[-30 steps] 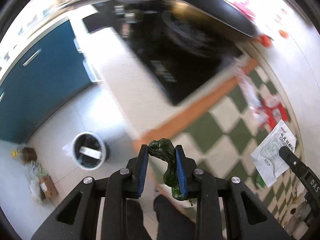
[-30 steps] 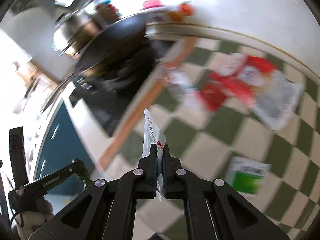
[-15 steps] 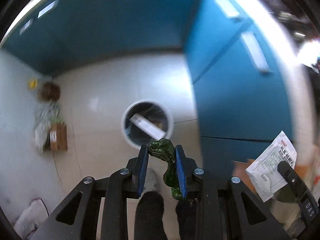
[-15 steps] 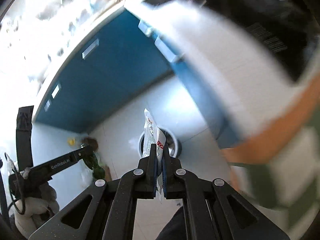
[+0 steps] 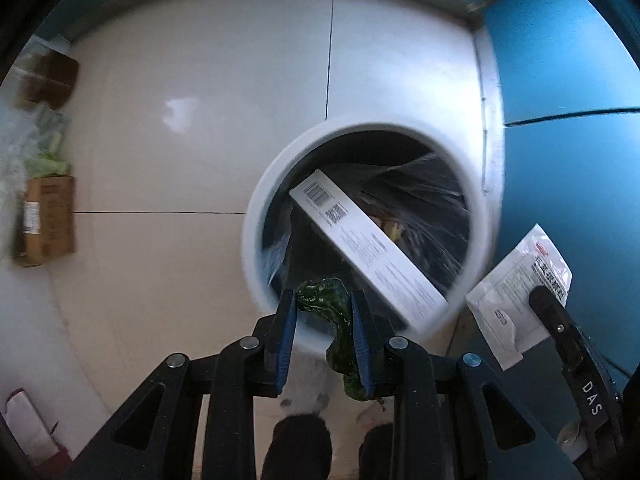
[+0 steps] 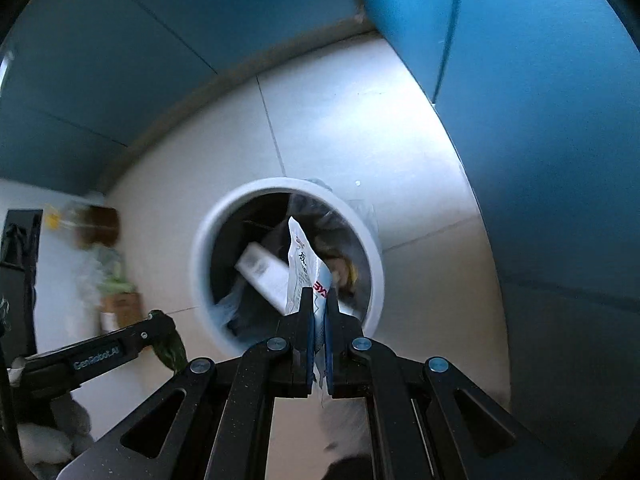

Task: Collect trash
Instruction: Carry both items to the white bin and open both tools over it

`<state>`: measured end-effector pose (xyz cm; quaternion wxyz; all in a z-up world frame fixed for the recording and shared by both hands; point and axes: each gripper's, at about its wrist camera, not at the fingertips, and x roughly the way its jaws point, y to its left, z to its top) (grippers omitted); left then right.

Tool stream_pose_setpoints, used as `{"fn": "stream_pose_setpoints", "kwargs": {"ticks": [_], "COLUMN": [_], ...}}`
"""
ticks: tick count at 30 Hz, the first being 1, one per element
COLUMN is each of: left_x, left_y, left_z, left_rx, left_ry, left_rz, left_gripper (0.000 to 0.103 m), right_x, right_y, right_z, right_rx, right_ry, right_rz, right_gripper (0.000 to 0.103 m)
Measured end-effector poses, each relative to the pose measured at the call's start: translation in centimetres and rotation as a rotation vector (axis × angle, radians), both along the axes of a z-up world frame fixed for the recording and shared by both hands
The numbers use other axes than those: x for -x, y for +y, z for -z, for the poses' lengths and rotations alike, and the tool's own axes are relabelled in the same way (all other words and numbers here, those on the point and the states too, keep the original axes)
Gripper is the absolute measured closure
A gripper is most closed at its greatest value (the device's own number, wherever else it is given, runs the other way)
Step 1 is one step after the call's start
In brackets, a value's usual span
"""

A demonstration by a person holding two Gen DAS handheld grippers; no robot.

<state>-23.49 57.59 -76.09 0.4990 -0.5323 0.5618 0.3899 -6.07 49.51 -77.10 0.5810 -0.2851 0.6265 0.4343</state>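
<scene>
Both grippers are pointing steeply down over a white round bin (image 5: 256, 240) standing on a pale tiled floor (image 5: 192, 120) beside blue cabinet fronts (image 5: 568, 160).

The left gripper (image 5: 324, 312) is hanging at the near rim of the bin, its blue-padded fingers (image 5: 286, 336) pinching a crumpled dark green leafy scrap (image 5: 332, 320). The top of the scrap is bulging above the fingertips and the rest is trailing down along the right-hand pad. In the right wrist view the same gripper (image 6: 168, 328) is reaching in from the lower left, low and beside the bin (image 6: 200, 264), with the green scrap (image 6: 172, 350) drooping from its tip.

The right gripper (image 6: 316, 300) is hanging over the near side of the bin's mouth, its fingers (image 6: 306, 328) pressed almost together on a thin white packet (image 6: 302, 268) with printed text. The packet is standing edge-on above the tips, against the bin's opening. In the left wrist view the right gripper (image 5: 540, 300) is coming in from the lower right, holding the packet (image 5: 516, 292) flat toward the camera, just beside the bin's rim.

Inside the bin, a long white box (image 5: 360, 248) with barcodes is lying slanted on a dark liner bag (image 5: 432, 196), with some yellowish scraps (image 5: 390, 228) beyond it. A brown cardboard box (image 5: 48, 216) and some greens (image 5: 44, 152) are sitting by the wall at the left, well apart from the bin.
</scene>
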Motion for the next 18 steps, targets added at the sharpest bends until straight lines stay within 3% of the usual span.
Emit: {"fn": "stream_pose_setpoints", "kwargs": {"ticks": [3, 6, 12, 13, 14, 15, 16, 18], "left_x": [0.1, -0.1, 0.2, 0.3, 0.4, 0.5, 0.8, 0.9], "left_y": [0.2, -0.2, -0.9, -1.0, -1.0, -1.0, -1.1, -1.3], "left_z": [3.8, 5.4, 4.9, 4.2, 3.9, 3.4, 2.2, 0.8], "left_rx": [0.024, 0.038, 0.043, 0.027, 0.015, 0.003, -0.031, -0.09], "left_ry": [-0.01, -0.011, -0.003, 0.011, 0.018, 0.018, 0.015, 0.037], "left_rz": [-0.013, -0.005, 0.007, 0.014, 0.02, 0.024, 0.027, 0.032], "left_gripper": [0.08, 0.08, 0.076, 0.072, 0.067, 0.049, 0.033, 0.028], "right_x": [0.3, 0.7, 1.4, 1.4, 1.3, 1.0, 0.8, 0.5], "right_y": [1.8, 2.6, 2.4, 2.3, 2.2, 1.9, 1.8, 1.4], "right_z": [4.0, 6.3, 8.3, 8.1, 8.0, 7.6, 7.3, 6.4], "right_rx": [0.006, 0.01, 0.063, 0.071, 0.08, 0.081, 0.077, 0.073], "right_ry": [-0.028, -0.048, -0.037, -0.041, -0.04, -0.034, -0.027, -0.038], "right_rz": [-0.044, -0.095, -0.125, -0.123, -0.119, -0.113, -0.103, -0.105], "right_gripper": [0.099, 0.099, 0.095, 0.091, 0.074, 0.053, 0.046, 0.041]}}
